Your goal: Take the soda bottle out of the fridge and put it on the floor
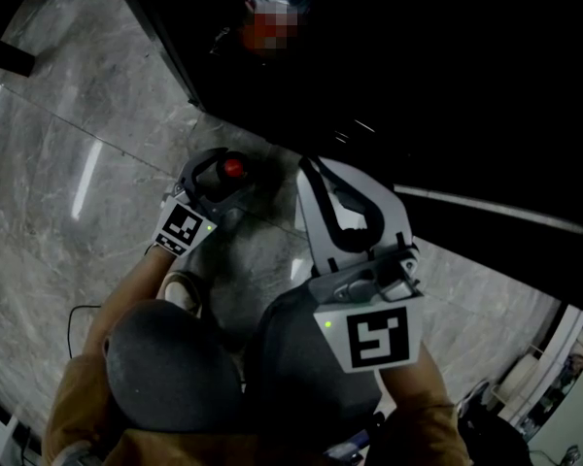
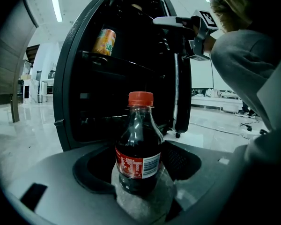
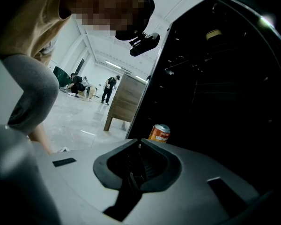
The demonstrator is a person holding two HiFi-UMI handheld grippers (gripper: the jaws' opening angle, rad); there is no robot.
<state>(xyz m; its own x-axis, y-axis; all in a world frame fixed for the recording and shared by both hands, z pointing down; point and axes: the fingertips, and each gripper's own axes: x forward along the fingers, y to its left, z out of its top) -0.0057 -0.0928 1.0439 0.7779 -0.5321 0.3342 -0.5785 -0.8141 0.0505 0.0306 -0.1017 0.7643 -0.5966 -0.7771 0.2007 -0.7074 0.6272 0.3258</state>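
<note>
A soda bottle with dark cola, a red cap and a red label stands upright between the jaws of my left gripper, which is shut on it. Grey marble floor shows right under its base; I cannot tell if it touches. From the head view, only the bottle's red cap shows inside the left gripper, just in front of the black fridge. My right gripper is shut and empty, held beside it toward the open fridge.
An orange can sits on a fridge shelf, the can also showing past the right jaws. The open fridge door stands right of the bottle. My shoe is close behind the left gripper. People and a wooden cabinet stand far off.
</note>
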